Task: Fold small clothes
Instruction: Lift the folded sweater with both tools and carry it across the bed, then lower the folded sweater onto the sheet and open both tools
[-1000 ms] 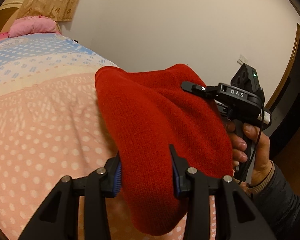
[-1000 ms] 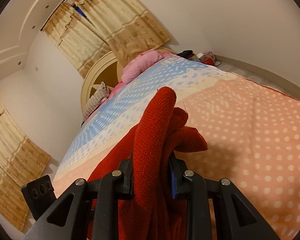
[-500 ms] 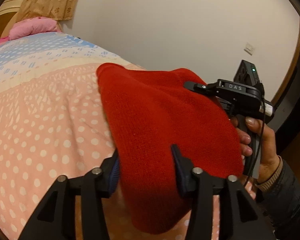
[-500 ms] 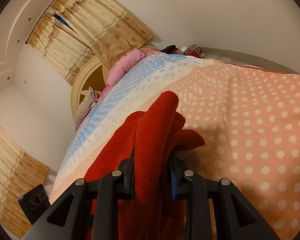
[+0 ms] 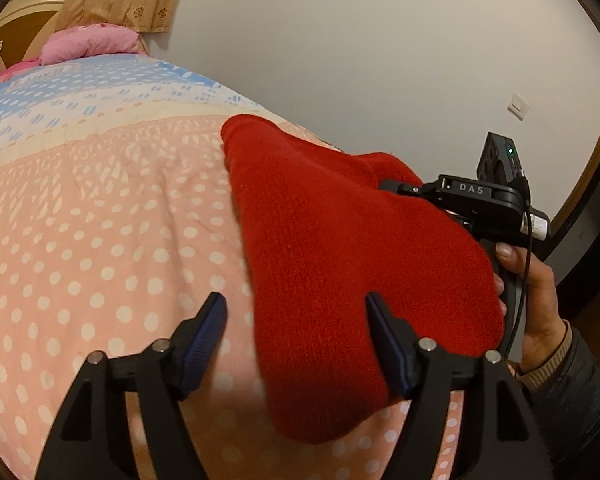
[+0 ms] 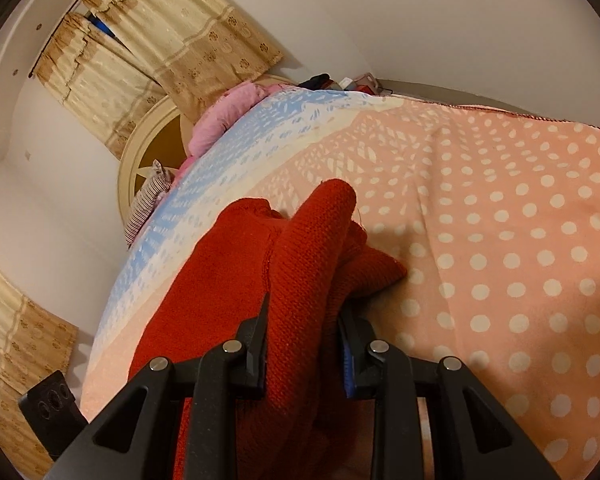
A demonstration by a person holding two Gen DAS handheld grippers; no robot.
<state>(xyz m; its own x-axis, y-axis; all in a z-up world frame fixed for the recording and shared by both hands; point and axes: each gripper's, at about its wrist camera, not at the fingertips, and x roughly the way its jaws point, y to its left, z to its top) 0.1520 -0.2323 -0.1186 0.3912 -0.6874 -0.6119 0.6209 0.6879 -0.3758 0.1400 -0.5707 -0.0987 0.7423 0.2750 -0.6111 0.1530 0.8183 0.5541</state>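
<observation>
A red knitted garment lies draped over a bed covered with a pink polka-dot bedspread, its far corner resting on the cloth and its near end hanging between the two tools. Left gripper: jaws have just been opening and now stand spread wide; the left pad is clear of the knit with bedspread showing in the gap, and the right pad sits just beside or against the garment's edge, hard to tell which. The garment lies between the fingers without being squeezed. Right gripper: fingers pinch a thick bunched fold of the same red knit, which rises in a ridge above the pads and spills to both sides. In the left wrist view the right tool appears from the side, black, its tip buried in the garment's right edge, with a hand wrapped around its handle and a dark sleeve behind it. The bedspread changes to a blue-and-cream patterned band toward the head of the bed, where a pink pillow lies before a round headboard. Tan patterned curtains hang behind. A plain wall with a small white plate stands to the right in the left wrist view.
</observation>
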